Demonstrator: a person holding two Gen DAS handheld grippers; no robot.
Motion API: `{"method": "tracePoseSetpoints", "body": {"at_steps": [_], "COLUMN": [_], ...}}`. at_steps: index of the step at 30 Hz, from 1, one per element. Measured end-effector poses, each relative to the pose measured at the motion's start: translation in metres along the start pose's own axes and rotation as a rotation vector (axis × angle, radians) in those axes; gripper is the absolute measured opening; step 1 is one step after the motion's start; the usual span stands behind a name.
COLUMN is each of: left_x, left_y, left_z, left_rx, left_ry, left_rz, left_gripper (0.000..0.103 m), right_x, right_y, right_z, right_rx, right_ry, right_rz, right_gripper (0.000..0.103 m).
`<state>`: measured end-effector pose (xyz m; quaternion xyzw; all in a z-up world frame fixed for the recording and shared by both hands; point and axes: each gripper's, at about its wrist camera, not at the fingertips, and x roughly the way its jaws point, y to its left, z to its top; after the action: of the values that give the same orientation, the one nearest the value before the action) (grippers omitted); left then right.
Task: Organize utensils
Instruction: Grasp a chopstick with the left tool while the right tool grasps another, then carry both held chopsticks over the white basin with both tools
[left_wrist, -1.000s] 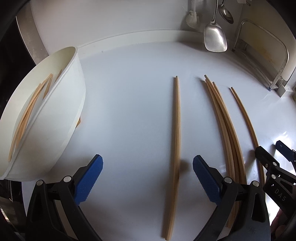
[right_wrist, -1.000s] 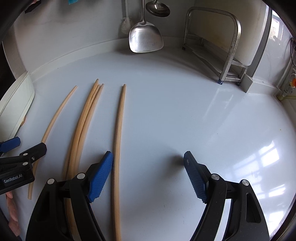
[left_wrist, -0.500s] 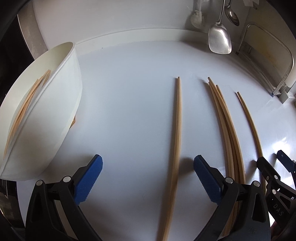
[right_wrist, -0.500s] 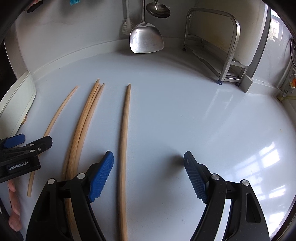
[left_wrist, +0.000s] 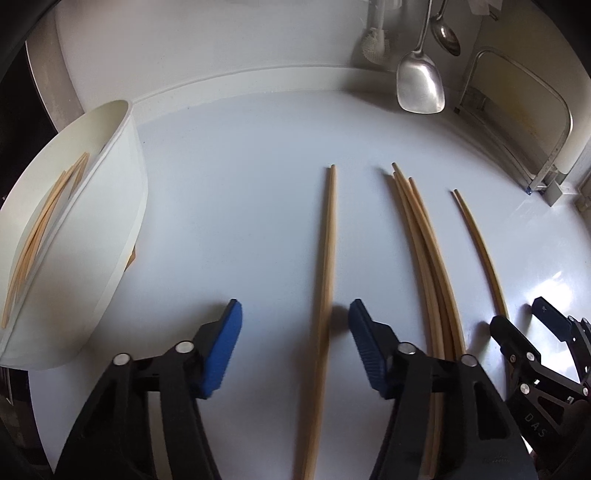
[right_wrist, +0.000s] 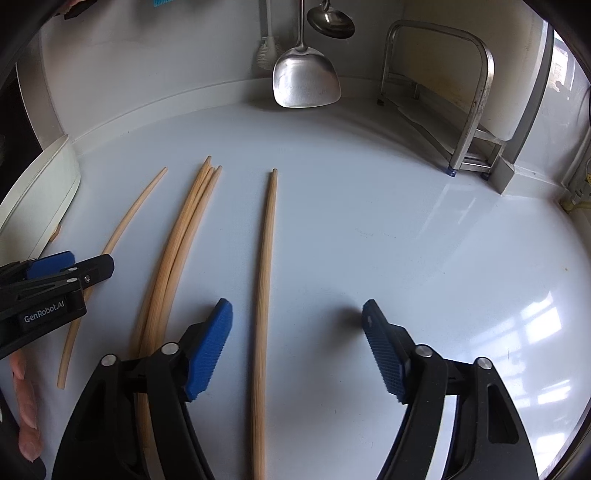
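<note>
Leftward, white tub (left_wrist: 110, 236), chopsticks inside (left_wrist: 40, 229)

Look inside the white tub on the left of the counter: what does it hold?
Inside the white tub, several wooden chopsticks lie along its far inner wall. The near wall hides the tub's bottom, so anything else there cannot be seen, and the exact count is unclear.

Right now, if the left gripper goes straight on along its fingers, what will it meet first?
Most likely the single chopstick, which lies between the closing, still open fingers of the left gripper, nearer the right one. Under it is only the white counter; depth is uncertain.
</note>
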<state>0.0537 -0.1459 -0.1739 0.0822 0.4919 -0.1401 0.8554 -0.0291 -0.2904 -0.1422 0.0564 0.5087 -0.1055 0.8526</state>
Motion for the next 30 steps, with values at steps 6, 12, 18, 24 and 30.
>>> {"method": "tracePoseSetpoints", "body": {"at_steps": [6,12,18,24,30], "left_x": [-0.007,-0.012,-0.047,-0.112,-0.165], "left_y": [-0.013,-0.015,-0.011,0.008,0.069], "left_z": [-0.007,-0.012,-0.008,-0.002,-0.001], "left_rx": [0.044,0.032,-0.003,-0.092,-0.233], "left_ry": [-0.012,0.029,0.029,-0.012,-0.064], "left_rz": [-0.017,-0.033,-0.042,-0.04,0.013], "left_gripper": [0.007,0.007,0.007,0.007,0.007], "right_x": [-0.003,-0.004,-0.032,-0.076,-0.115], "right_y": [0.012,0.008,-0.004,0.002,0.044], "right_z": [0.002,0.004,0.015,0.038,0.073], "right_rx": [-0.056,-0.031,-0.013,-0.08,-0.178], "right_ry": [-0.005,0.027,0.018,-0.01,-0.07], "right_rz": [0.03,0.097,0.136,0.225,0.319], "right_gripper": [0.012,0.006,0.006,0.006,0.006]}}
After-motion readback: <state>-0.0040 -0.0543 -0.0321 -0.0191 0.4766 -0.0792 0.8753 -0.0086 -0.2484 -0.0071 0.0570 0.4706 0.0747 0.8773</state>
